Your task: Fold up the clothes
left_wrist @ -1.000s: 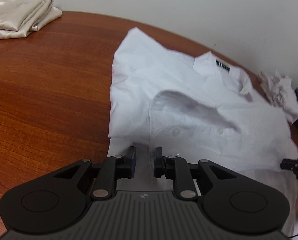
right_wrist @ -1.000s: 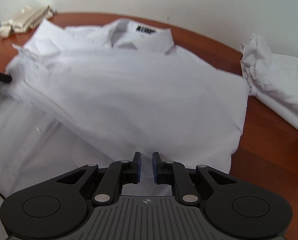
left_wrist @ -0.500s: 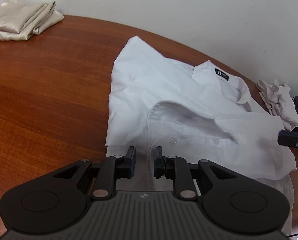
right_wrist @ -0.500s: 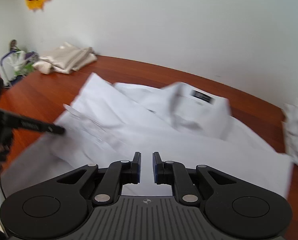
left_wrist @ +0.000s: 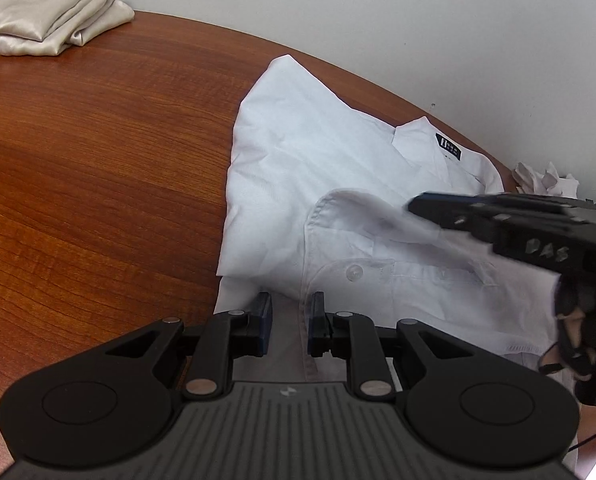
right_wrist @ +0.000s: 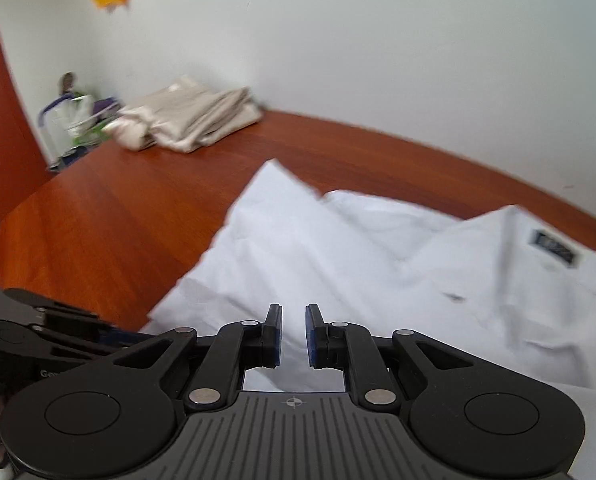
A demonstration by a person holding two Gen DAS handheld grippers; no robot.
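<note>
Shirt (left_wrist: 337, 184) lies white and face up on the table (left_wrist: 98, 160), collar (left_wrist: 429, 136) toward the wall, its left side already folded in so a clean straight edge runs down beside bare wood. A loose panel with a button (left_wrist: 354, 273) humps up over the middle, not yet flat.

Left gripper (left_wrist: 290, 328) sits low at the near hem with its jaws narrow; grey shaded cloth shows in the gap, but I cannot tell whether the pads pinch it or merely hover over it. Right gripper (right_wrist: 294, 336) comes in from the right over the raised panel, jaws narrow with a clear gap and nothing between them; in the left view its tip (left_wrist: 421, 206) is above the hump, blurred.

Step in hand, by my reading, is smoothing or re-gripping that raised panel to finish the second side fold. To do it well: keep the left end pinned at the hem as an anchor so the folded edge does not skew; take the panel by its outer edge rather than mid-cloth, or it will bunch; lay it parallel to the finished edge, then press outward from the placket to push air out. Thin cotton creases readily, so slow, flat drags beat lifts.

Beige folded cloth (left_wrist: 46, 20) sits at the far corner, and a crumpled white piece (left_wrist: 545, 178) lies beyond the collar, both well apart
</note>
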